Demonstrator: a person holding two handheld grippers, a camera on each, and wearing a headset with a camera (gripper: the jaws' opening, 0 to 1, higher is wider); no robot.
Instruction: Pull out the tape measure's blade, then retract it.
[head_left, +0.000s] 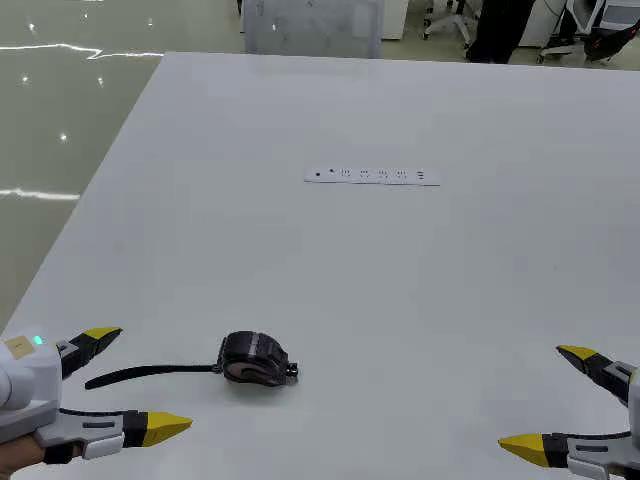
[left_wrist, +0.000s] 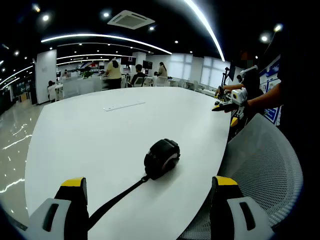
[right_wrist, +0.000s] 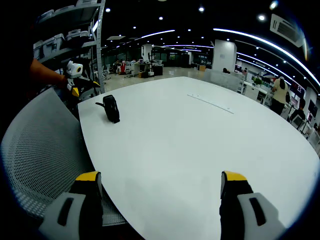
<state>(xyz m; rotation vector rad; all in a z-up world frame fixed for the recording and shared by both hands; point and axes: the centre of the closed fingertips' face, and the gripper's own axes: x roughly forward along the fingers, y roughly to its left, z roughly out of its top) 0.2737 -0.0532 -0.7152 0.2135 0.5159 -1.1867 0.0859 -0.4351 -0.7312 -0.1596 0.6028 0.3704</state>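
My head view is bright and even. The white table (head_left: 400, 280) shows almost no shadow, just a faint one under the tape measure (head_left: 255, 360). Bright spots of glare sit on the glossy floor (head_left: 60, 110) at upper left. In my gripper views, long ceiling light strips (left_wrist: 205, 25) bow with the fisheye against a dark ceiling, edges bend and darken, and distant people (left_wrist: 114, 75) look soft.

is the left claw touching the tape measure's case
Apart. The head view shows bare table between the open left claw and the tape measure's case.
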